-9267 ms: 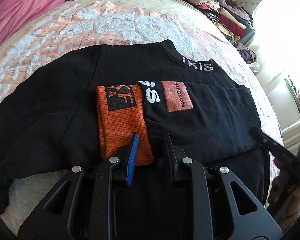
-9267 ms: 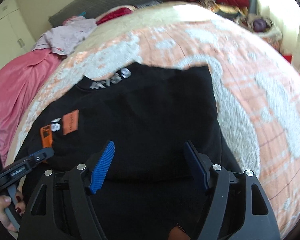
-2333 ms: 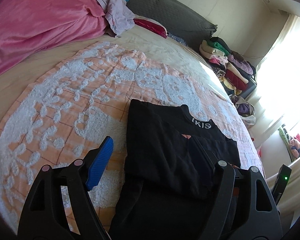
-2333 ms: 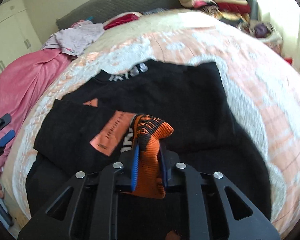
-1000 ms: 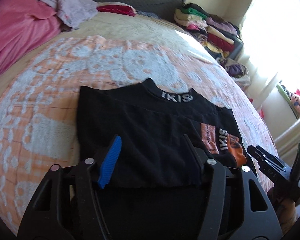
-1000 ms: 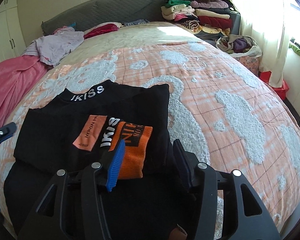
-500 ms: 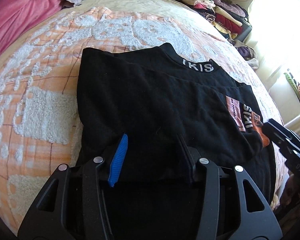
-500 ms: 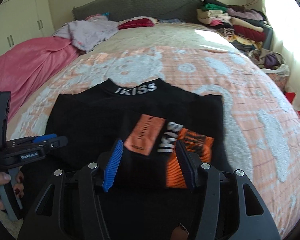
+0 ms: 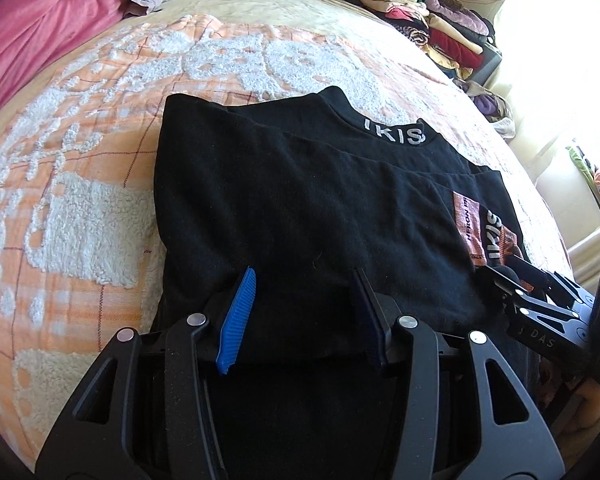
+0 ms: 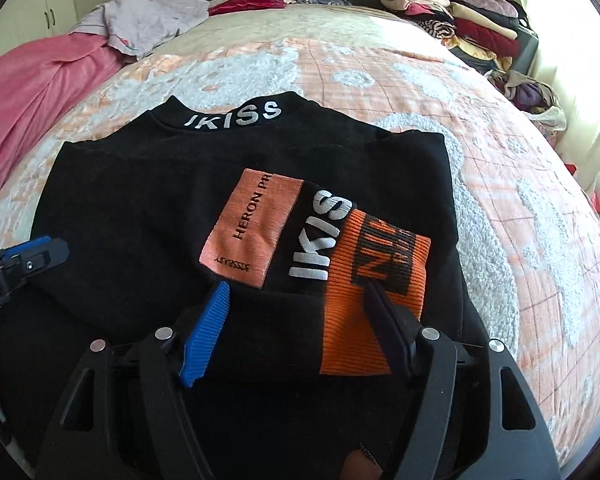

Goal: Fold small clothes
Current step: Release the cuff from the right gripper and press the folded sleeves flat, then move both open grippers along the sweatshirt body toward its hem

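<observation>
The black sweater [image 10: 148, 216] lies sleeves-in on the bedspread [image 10: 512, 184]. Right gripper [image 10: 296, 316] is opening, unclenched over the orange cuff [image 10: 376, 292]; left gripper [image 9: 304, 300] straddles the hem (grip unclear). Both should lift evenly toward the collar.

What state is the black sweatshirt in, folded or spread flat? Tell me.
Partly folded. The black sweatshirt has both sleeves laid across its front, the orange cuff on top; its lower part is not folded up yet.

Counted 1 black sweatshirt [image 10: 140, 208] with 1 orange cuff [image 10: 376, 304] showing, on 1 peach blanket [image 10: 500, 184]. My 2 grippers: left gripper [image 9: 304, 312], right gripper [image 10: 300, 324]. 1 pink bedcover [image 10: 40, 84], 1 stack of folded clothes [image 10: 452, 8].
</observation>
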The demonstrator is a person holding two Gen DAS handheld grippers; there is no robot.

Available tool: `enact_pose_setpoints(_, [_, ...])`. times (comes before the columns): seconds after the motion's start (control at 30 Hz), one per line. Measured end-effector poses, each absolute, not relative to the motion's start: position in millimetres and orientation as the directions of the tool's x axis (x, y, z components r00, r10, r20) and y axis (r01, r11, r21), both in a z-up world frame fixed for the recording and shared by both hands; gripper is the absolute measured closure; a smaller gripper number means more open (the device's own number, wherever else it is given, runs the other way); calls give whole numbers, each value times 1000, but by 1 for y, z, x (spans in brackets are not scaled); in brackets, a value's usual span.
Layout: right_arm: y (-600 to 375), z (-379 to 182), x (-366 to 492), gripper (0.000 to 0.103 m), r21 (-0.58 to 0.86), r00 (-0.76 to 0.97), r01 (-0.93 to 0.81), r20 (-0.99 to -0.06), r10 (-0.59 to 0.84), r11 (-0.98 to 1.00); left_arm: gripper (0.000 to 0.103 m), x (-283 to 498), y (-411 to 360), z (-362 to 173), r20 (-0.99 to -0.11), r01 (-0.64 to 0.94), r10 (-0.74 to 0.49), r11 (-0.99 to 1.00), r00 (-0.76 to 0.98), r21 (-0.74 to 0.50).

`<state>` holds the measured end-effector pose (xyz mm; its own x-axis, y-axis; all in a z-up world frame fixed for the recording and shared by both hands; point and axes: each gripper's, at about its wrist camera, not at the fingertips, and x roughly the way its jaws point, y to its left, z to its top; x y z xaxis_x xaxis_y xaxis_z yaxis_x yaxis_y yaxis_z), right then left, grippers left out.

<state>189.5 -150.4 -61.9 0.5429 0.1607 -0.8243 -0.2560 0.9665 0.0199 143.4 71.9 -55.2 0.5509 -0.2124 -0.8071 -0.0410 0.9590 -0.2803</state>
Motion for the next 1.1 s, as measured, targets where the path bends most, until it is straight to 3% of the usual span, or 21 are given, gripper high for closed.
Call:
enact_pose_setpoints(0.23, [-168, -47, 174, 33, 98, 573, -228, -791, 215, 969, 62, 143, 72, -55, -806, -42, -212, 959, 553, -281])
enact_pose_setpoints(0.57, [-181, -30, 158, 19, 180, 586, -224, -760, 280, 958, 61, 142, 71, -53, -805, -45, -207, 960, 556, -278])
enact_pose_setpoints(1.1, [-183, -18, 142, 8, 220, 601, -223, -736, 311, 950, 50, 127, 71, -41, -790, -59, -195, 958, 581, -280])
